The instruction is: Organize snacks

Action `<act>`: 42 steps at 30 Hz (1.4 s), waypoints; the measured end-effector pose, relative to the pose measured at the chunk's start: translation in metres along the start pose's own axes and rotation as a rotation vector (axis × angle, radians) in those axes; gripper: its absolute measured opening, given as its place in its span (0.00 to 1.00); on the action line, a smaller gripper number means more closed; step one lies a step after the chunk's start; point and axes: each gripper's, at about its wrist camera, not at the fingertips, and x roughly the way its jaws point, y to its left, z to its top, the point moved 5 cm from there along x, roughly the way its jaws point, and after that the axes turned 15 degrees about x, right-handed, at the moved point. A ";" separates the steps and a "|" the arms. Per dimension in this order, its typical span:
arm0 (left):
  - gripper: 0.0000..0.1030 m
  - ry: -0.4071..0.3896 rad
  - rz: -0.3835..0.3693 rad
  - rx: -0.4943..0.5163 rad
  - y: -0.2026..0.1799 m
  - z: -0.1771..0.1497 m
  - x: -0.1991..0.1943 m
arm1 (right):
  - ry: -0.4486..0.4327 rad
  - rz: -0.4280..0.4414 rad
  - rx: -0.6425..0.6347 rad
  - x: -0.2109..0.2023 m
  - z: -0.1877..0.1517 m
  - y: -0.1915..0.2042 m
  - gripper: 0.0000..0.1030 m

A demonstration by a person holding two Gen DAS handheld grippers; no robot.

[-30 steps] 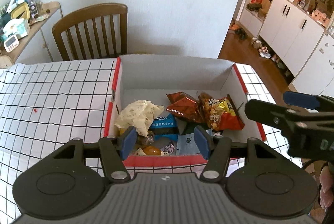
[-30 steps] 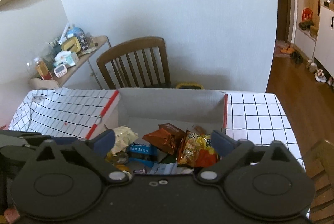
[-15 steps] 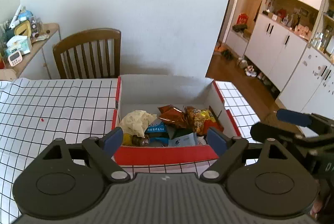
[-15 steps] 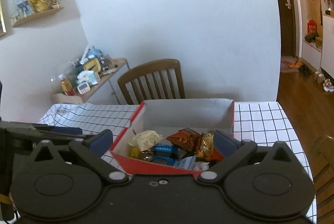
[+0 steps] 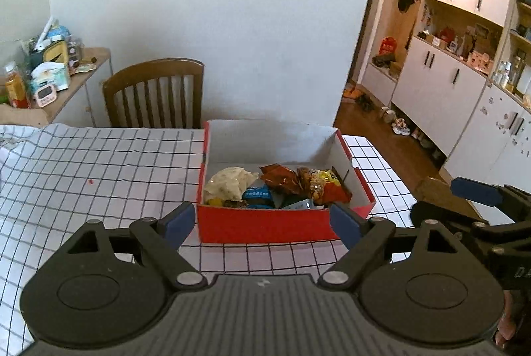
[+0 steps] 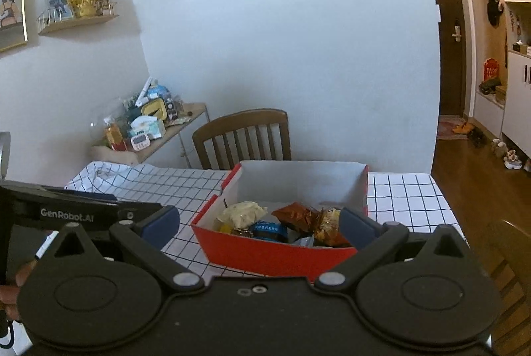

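A red cardboard box (image 5: 265,225) (image 6: 265,251) with a white inside stands on the checked tablecloth. It holds several snacks: a pale yellow bag (image 5: 229,183) (image 6: 244,211), a blue packet (image 5: 257,193) (image 6: 268,228), a brown-orange bag (image 5: 280,177) (image 6: 297,216) and a yellow-red bag (image 5: 323,186) (image 6: 328,223). My left gripper (image 5: 262,223) hangs open in front of the box, nothing between its blue pads. My right gripper (image 6: 260,221) is open too, back from the box's near wall, holding nothing. Each gripper shows at the other view's edge.
A wooden chair (image 5: 156,92) (image 6: 244,138) stands behind the table. A side shelf (image 5: 49,80) (image 6: 149,130) with clutter is at the left. White cabinets (image 5: 448,84) and a wooden floor lie to the right. Checked cloth (image 5: 83,170) spreads left of the box.
Both grippers have drawn back and up from above the box, which now looks smaller and farther. The left jaws widened from half-open to wide open.
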 end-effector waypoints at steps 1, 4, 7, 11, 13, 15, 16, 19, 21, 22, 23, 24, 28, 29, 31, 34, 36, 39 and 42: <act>0.86 -0.003 0.002 -0.002 0.000 -0.001 -0.003 | -0.005 0.009 0.005 -0.004 -0.002 0.000 1.00; 0.86 -0.009 0.002 -0.020 0.001 -0.006 -0.010 | -0.020 0.022 0.026 -0.012 -0.004 0.001 1.00; 0.86 -0.009 -0.004 -0.029 0.001 -0.010 -0.016 | -0.034 0.011 0.024 -0.017 -0.005 0.003 1.00; 0.86 -0.014 -0.004 -0.026 -0.001 -0.015 -0.024 | -0.014 0.003 0.016 -0.019 -0.011 0.008 1.00; 0.86 -0.017 0.000 -0.027 -0.002 -0.017 -0.028 | -0.012 0.004 0.018 -0.022 -0.015 0.011 1.00; 0.86 -0.021 0.002 -0.025 -0.003 -0.018 -0.030 | -0.015 0.002 0.024 -0.023 -0.017 0.013 1.00; 0.86 -0.022 0.001 -0.027 -0.003 -0.019 -0.032 | -0.018 -0.004 0.026 -0.023 -0.018 0.013 1.00; 0.86 -0.024 0.007 -0.025 -0.004 -0.021 -0.034 | -0.028 -0.005 0.023 -0.025 -0.020 0.015 1.00; 0.86 -0.026 0.010 -0.014 -0.005 -0.022 -0.035 | -0.030 -0.005 0.021 -0.024 -0.021 0.017 1.00; 0.86 -0.026 0.011 -0.012 -0.005 -0.022 -0.035 | -0.032 -0.005 0.021 -0.024 -0.021 0.017 1.00; 0.86 -0.026 0.010 -0.011 -0.006 -0.022 -0.035 | -0.033 -0.004 0.023 -0.024 -0.021 0.017 1.00; 0.86 -0.026 0.009 -0.011 -0.006 -0.021 -0.035 | -0.034 -0.003 0.028 -0.024 -0.021 0.017 1.00; 0.86 -0.027 0.009 -0.016 -0.004 -0.020 -0.035 | -0.027 -0.004 0.037 -0.024 -0.019 0.017 1.00; 0.86 -0.026 0.009 -0.019 -0.004 -0.019 -0.036 | -0.025 -0.006 0.036 -0.024 -0.019 0.017 1.00; 0.86 -0.017 0.005 -0.026 -0.004 -0.019 -0.036 | -0.015 -0.012 0.037 -0.023 -0.019 0.018 1.00; 0.86 -0.005 0.000 -0.036 -0.002 -0.018 -0.036 | 0.003 -0.023 0.037 -0.023 -0.019 0.019 1.00; 0.86 0.000 0.007 -0.029 -0.003 -0.017 -0.036 | 0.008 -0.029 0.039 -0.022 -0.019 0.020 1.00; 0.86 -0.002 0.004 -0.024 -0.004 -0.015 -0.038 | 0.008 -0.034 0.040 -0.023 -0.018 0.021 1.00; 0.86 -0.004 0.000 -0.018 -0.005 -0.013 -0.039 | 0.006 -0.036 0.040 -0.024 -0.017 0.022 1.00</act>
